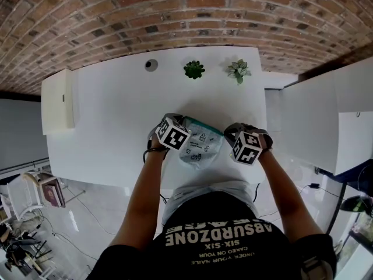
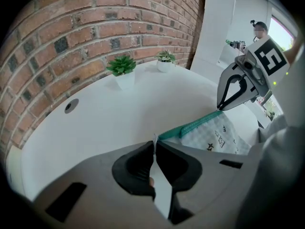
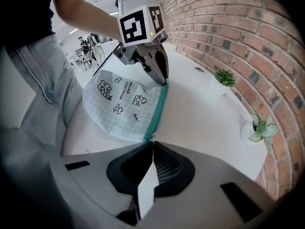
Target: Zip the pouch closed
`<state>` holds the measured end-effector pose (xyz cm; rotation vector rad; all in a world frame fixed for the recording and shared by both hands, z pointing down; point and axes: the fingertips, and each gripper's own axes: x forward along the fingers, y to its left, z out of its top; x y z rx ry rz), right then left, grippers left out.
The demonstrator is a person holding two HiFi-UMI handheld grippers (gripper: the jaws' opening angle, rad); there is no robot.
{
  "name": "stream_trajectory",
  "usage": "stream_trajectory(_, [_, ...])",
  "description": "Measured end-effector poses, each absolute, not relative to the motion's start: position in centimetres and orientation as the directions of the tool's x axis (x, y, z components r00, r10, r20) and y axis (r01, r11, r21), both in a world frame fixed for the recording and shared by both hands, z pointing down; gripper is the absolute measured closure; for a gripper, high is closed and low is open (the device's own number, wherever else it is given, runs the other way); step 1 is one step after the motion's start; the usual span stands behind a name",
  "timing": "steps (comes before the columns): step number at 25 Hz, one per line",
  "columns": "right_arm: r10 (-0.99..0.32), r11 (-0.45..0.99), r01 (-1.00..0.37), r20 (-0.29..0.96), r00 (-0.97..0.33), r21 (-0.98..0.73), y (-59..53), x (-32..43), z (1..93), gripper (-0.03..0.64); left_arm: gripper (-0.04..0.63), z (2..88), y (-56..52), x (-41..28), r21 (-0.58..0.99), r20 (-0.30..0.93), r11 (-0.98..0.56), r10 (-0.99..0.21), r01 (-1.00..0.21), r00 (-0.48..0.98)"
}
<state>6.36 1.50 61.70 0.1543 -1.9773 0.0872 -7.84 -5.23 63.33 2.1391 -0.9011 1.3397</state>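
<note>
Both closed: left tongs (image 2: pixel 154 144) on pouch (image 2: pixel 214 135) corner, right tongs (image 3: pixel 152 144) on zip (image 3: pixel 158 109) end. Shallow tip grips may slip under tension.

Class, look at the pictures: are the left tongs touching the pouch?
Touching. The right gripper view shows the left tongs shut on the far corner of the pouch, with no gap between tips and fabric.
</note>
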Motion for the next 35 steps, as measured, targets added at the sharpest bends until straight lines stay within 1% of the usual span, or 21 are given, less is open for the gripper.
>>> stream_trajectory(2, [-0.078,0.982,-0.187,0.911,-0.404,0.001,1.6,6.3,61.7,0.615,0.572,63.4,-5.2,-7.9,0.058,0.895,-0.658,-0.299,-0.751,0.332])
stream_trajectory(6, [-0.104,0.965,-0.262,0.900,-0.422,-0.011,1.6,6.2,61.6,0.615,0.572,62.7,-5.1,-8.2,0.157,0.862,-0.575,-0.316,-0.803,0.396])
stream_trajectory(11, [-0.134,0.938,-0.343,0.879,-0.458,-0.036,1.5,6.2,61.1,0.603,0.571,62.4,-4.4,-8.2,0.197,0.840,-0.531,-0.343,-0.824,0.421])
stream_trajectory(12, [-0.139,0.933,-0.357,0.875,-0.463,-0.041,1.4,6.2,61.0,0.594,0.566,62.4,-4.3,-8.3,0.204,0.836,-0.521,-0.349,-0.829,0.424])
stream_trajectory(15, [-0.163,0.916,-0.399,0.861,-0.481,-0.049,1.2,6.3,60.5,0.584,0.520,61.9,-4.0,-8.6,0.225,0.817,-0.487,-0.377,-0.844,0.435])
stream_trajectory(18, [-0.198,0.884,-0.462,0.834,-0.515,-0.075,0.9,6.3,59.8,0.577,0.515,61.0,-3.9,-8.8,0.233,0.796,-0.462,-0.415,-0.856,0.441])
stream_trajectory(22, [-0.252,0.784,-0.585,0.755,-0.605,-0.207,0.3,5.9,58.1,0.575,0.515,59.2,-3.8,-8.9,0.214,0.764,-0.445,-0.478,-0.870,0.432])
stream_trajectory(25, [-0.315,0.711,-0.648,0.701,-0.640,-0.273,-0.1,5.9,56.9,0.577,0.515,57.8,-3.6,-8.6,0.203,0.738,-0.447,-0.515,-0.871,0.436])
stream_trajectory(31, [-0.419,0.631,-0.712,0.636,-0.648,-0.309,-0.2,5.8,54.8,0.607,0.517,55.0,-3.0,-8.0,0.210,0.678,-0.429,-0.584,-0.879,0.447])
stream_trajectory(35, [-0.464,0.606,-0.721,0.588,-0.663,-0.335,0.5,5.3,53.1,0.617,0.554,52.9,-2.3,-7.4,0.256,0.626,-0.399,-0.626,-0.880,0.466])
